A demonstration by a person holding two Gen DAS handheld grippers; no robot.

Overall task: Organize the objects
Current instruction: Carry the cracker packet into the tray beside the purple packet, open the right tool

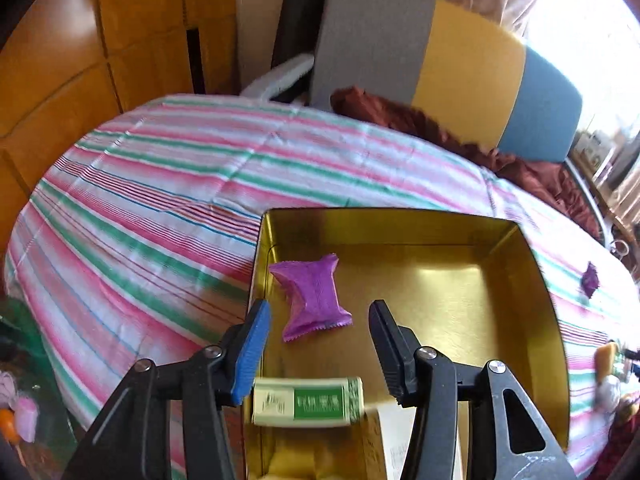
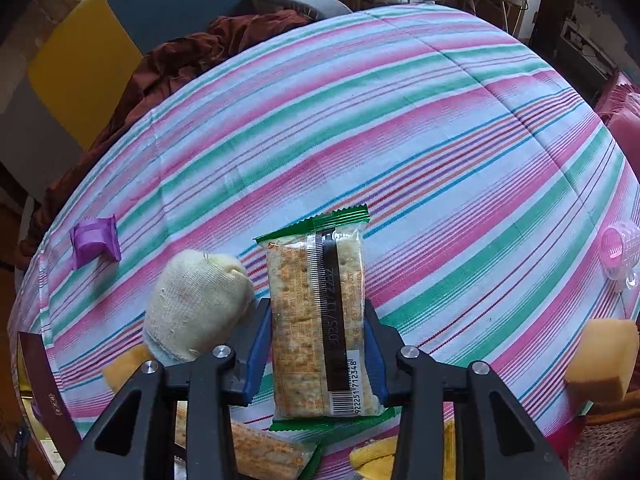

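Note:
My left gripper [image 1: 320, 320] is open and empty above a gold tin box [image 1: 520, 360]. A purple wrapped candy [image 1: 314, 298] lies in the tin just past the fingertips. A green and white small box [image 1: 308, 402] lies in the tin between the fingers, nearer the camera. My right gripper [image 2: 316, 312] is shut on a cracker packet [image 2: 318, 320] with green ends, held lengthwise above the striped tablecloth [image 2: 400, 120]. A second purple candy [image 2: 95, 242] lies on the cloth at the left; it also shows in the left wrist view [image 1: 590, 278].
A rolled cream sock [image 2: 196, 304] sits left of the right gripper. Another cracker packet [image 2: 268, 454] and yellow items lie below it. A yellow sponge [image 2: 604, 360] and a pink plastic roller [image 2: 618, 254] are at the right. A chair [image 1: 440, 68] with brown cloth [image 1: 440, 128] stands beyond the table.

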